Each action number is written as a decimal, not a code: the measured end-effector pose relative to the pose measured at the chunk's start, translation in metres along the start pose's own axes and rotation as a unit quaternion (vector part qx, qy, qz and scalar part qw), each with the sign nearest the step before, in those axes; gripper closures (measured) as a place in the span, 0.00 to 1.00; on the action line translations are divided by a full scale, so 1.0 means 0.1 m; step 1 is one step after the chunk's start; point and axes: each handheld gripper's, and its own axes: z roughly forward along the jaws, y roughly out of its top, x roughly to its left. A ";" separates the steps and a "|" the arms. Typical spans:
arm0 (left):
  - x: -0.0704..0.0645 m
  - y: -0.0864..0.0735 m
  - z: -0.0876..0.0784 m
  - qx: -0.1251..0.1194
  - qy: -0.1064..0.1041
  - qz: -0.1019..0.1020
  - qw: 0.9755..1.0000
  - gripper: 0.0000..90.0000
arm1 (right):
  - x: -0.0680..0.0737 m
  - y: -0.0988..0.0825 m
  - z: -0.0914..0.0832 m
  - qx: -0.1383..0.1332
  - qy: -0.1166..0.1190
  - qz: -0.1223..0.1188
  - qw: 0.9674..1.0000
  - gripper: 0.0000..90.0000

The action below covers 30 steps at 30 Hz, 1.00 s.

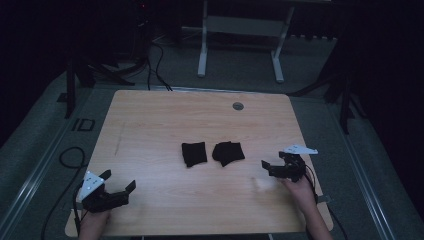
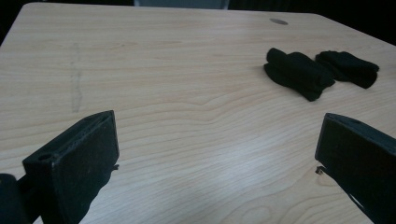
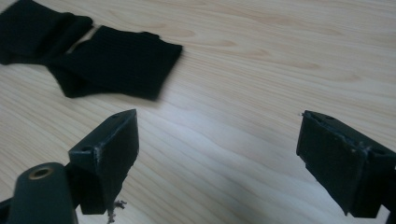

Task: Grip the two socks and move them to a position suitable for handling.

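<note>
Two folded black knit socks (image 1: 194, 153) (image 1: 229, 152) lie mid-surface, apart; the right gripper (image 1: 271, 167), jaws spread empty, faces them, likely readying a grasp.

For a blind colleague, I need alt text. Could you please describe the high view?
Two folded black cloths, the left cloth and the right cloth, lie side by side near the middle of a light wooden table. A person's hands hold two open grippers at the near edge: the left gripper at the near left corner, the right gripper pointing toward the cloths.
</note>
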 end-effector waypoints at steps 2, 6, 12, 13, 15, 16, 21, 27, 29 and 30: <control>-0.02 0.00 0.01 0.007 -0.009 0.000 1.000 0.00 | 0.06 0.04 0.07 0.001 0.006 -0.010 1.000 0.14; -0.04 0.00 0.02 0.012 -0.013 0.004 1.000 0.00 | 0.13 0.11 0.18 0.008 0.013 -0.018 1.000 0.14; -0.04 0.00 0.04 0.020 -0.020 0.007 1.000 0.00 | 0.28 0.26 0.39 0.008 0.026 -0.035 0.999 0.16; -0.04 -0.01 0.05 0.019 -0.025 0.008 0.999 0.00 | 0.33 0.31 0.46 0.009 0.032 -0.040 0.999 0.18; -0.05 -0.01 0.05 0.017 -0.024 0.011 0.999 0.00 | 0.36 0.34 0.50 0.010 0.036 -0.043 0.998 0.19; -0.06 -0.01 0.06 0.018 -0.027 0.013 0.999 0.00 | 0.42 0.39 0.58 0.014 0.043 -0.050 0.998 0.19; -0.07 -0.01 0.08 0.023 -0.028 0.017 0.999 0.00 | 0.58 0.51 0.77 0.021 0.062 -0.063 0.996 0.24; -0.09 -0.02 0.10 0.032 -0.041 0.020 0.998 0.00 | 0.73 0.60 0.95 0.031 0.069 -0.075 0.994 0.27; -0.09 -0.02 0.10 0.032 -0.044 0.021 0.998 0.00 | 0.78 0.60 1.06 0.039 0.070 -0.080 0.994 0.27; -0.10 -0.02 0.10 0.033 -0.043 0.022 0.998 0.00 | 0.78 0.60 1.06 0.039 0.070 -0.080 0.994 0.27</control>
